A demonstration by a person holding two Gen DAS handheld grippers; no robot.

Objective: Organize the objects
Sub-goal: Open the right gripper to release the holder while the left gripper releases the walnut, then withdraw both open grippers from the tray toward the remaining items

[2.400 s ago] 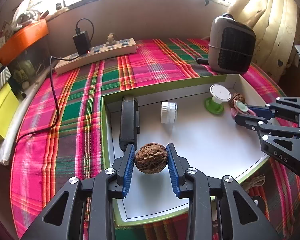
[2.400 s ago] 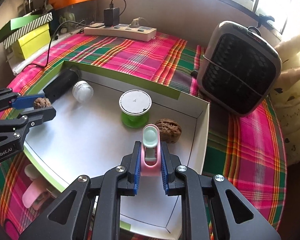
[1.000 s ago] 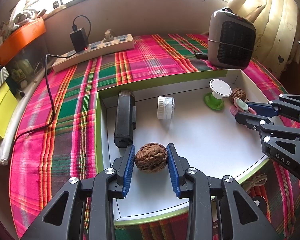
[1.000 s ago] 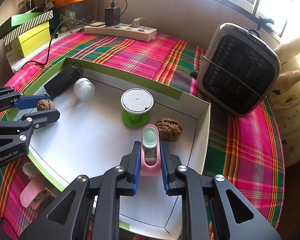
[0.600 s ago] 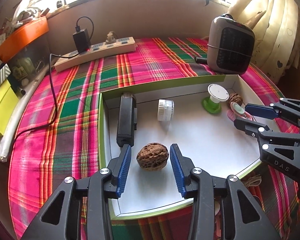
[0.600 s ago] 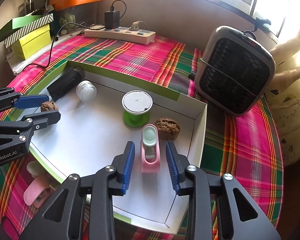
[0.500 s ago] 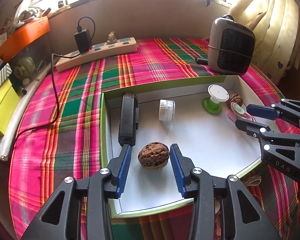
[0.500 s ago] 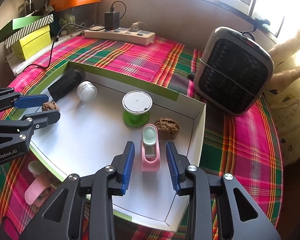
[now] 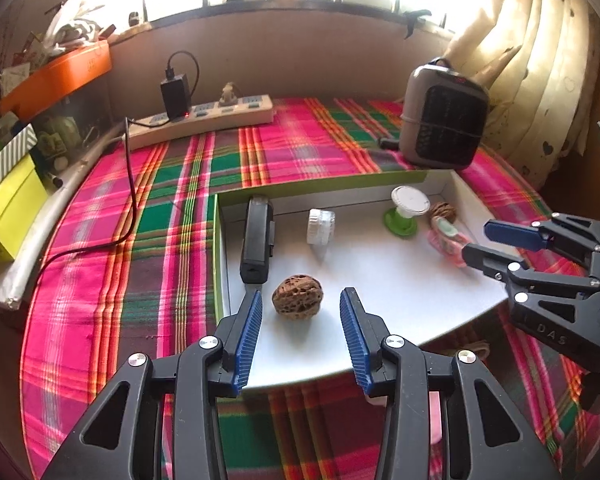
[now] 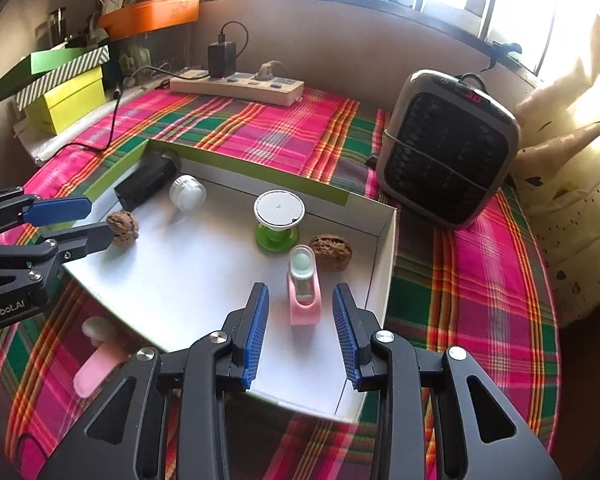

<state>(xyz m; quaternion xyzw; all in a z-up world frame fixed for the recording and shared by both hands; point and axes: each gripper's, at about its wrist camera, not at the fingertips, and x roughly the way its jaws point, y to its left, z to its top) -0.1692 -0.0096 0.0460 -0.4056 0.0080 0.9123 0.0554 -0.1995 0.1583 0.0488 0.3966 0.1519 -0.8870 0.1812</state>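
Note:
A shallow white box with green rim (image 9: pixel 219 240) (image 10: pixel 384 248) lies on the plaid cloth. A walnut (image 9: pixel 297 297) (image 10: pixel 123 227) rests on the box floor, just ahead of my open, empty left gripper (image 9: pixel 300 312) (image 10: pixel 70 220). A pink clip (image 10: pixel 303 289) (image 9: pixel 446 237) lies on the box floor just ahead of my open, empty right gripper (image 10: pixel 300 306) (image 9: pixel 492 240). The box also holds a second walnut (image 10: pixel 331 251) (image 9: pixel 443 212), a green-and-white spool (image 10: pixel 278 220) (image 9: pixel 405 210), a white cap (image 10: pixel 186 192) (image 9: pixel 320 226) and a black device (image 9: pixel 257 239) (image 10: pixel 146 184).
A grey heater (image 9: pixel 442 124) (image 10: pixel 448 152) stands behind the box at the right. A power strip with a charger (image 9: pixel 204 120) (image 10: pixel 236 86) lies at the back. Yellow and green boxes (image 10: pixel 60 88) sit at the left. Another pink clip (image 10: pixel 96 356) lies on the cloth outside the box.
Both grippers opened and let go: the walnut and the pink clip now lie on the box floor. Both grippers have drawn back and up a little.

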